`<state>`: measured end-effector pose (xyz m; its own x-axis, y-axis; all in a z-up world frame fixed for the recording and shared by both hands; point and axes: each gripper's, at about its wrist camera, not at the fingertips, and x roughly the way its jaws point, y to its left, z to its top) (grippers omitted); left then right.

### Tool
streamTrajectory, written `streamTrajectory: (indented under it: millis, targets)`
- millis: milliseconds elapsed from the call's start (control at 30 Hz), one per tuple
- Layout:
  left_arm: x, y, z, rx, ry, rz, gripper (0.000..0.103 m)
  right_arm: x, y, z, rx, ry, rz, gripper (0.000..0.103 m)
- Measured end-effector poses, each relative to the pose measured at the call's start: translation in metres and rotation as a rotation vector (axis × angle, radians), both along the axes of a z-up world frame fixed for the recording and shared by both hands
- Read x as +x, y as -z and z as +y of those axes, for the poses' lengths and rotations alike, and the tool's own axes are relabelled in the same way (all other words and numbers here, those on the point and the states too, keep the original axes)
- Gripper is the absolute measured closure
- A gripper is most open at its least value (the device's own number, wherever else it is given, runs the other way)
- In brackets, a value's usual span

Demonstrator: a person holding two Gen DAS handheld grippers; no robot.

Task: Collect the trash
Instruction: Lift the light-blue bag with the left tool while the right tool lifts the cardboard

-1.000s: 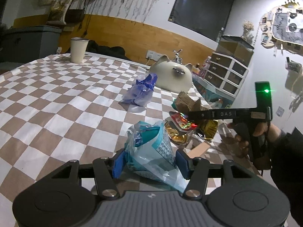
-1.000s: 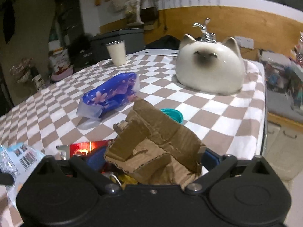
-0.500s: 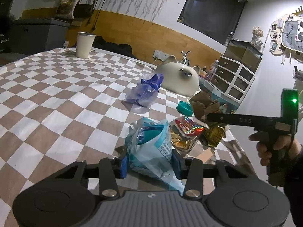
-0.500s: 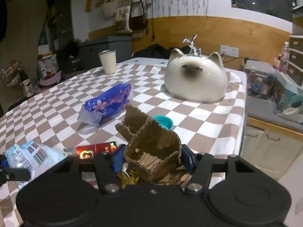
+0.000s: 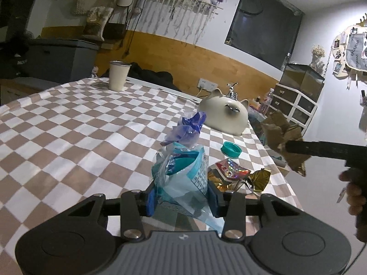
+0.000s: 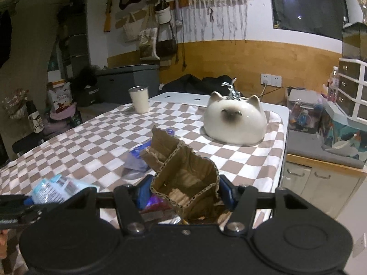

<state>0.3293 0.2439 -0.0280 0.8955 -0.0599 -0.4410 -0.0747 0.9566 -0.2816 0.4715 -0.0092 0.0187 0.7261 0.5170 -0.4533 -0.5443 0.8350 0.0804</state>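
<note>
My left gripper (image 5: 182, 200) is shut on a light blue plastic wrapper (image 5: 183, 174) and holds it above the checkered table (image 5: 68, 137). My right gripper (image 6: 184, 192) is shut on a crumpled piece of brown cardboard (image 6: 183, 171), lifted off the table; the cardboard also shows in the left wrist view (image 5: 281, 135). On the table lie a purple flowered bag (image 5: 187, 130), a teal lid (image 5: 231, 150) and shiny red and gold foil wrappers (image 5: 231, 174).
A white cat-shaped ceramic (image 6: 235, 122) sits near the table's far right corner. A white cup (image 5: 118, 75) stands at the far edge. A white drawer unit (image 5: 296, 107) and a low cabinet (image 6: 321, 171) stand to the right of the table.
Both grippers have risen with their loads. The cardboard has come up off the foil wrappers and away to the right. The blue wrapper is higher above the cloth.
</note>
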Motion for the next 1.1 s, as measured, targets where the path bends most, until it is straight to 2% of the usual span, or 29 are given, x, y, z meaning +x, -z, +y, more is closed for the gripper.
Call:
streamTrajectory:
  millis: [233,567,1100]
  targets:
    - [-0.02,-0.009,-0.005,0.021,-0.041,0.012,0.059,-0.047,0.0,0.001,-0.007,0.011,-0.032,0.042]
    - [-0.052,-0.021,-0.028,0.091,-0.035,0.015,0.059,-0.101,-0.005,-0.008,0.011,0.041,-0.03,0.042]
    - [-0.084,-0.049,-0.094,0.153,0.011,-0.024,0.059,-0.159,-0.015,-0.072,0.045,0.121,-0.041,0.042]
